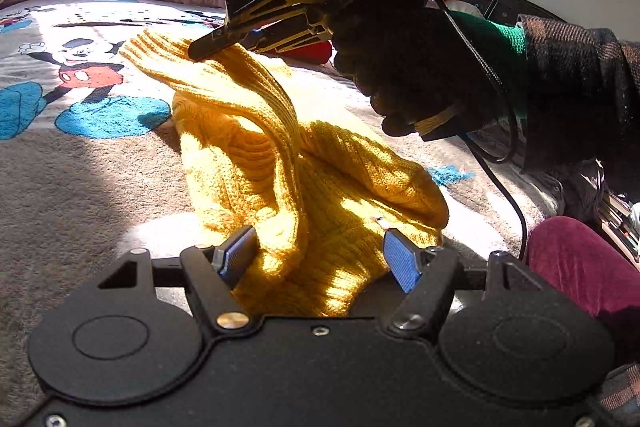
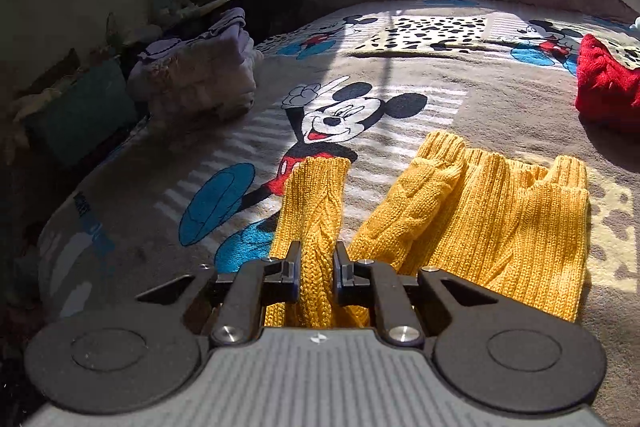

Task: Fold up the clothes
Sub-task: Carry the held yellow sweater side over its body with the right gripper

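Up close, right tool point(image 2: 316, 263) pinching ribbed yellow sweater point(image 2: 500, 227) (cable-knit), left tool point(image 1: 320, 251) spread

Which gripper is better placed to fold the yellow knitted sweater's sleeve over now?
Right. The right gripper is shut on the yellow knitted sweater, holding its sleeve raised; the left gripper is open.

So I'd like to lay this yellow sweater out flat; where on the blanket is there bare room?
Bare blanket lies beyond the yellow sweater, between its cuffs and the spotted panel, with the red knit bordering it on the right. The left edge is crowded by the folded pile.
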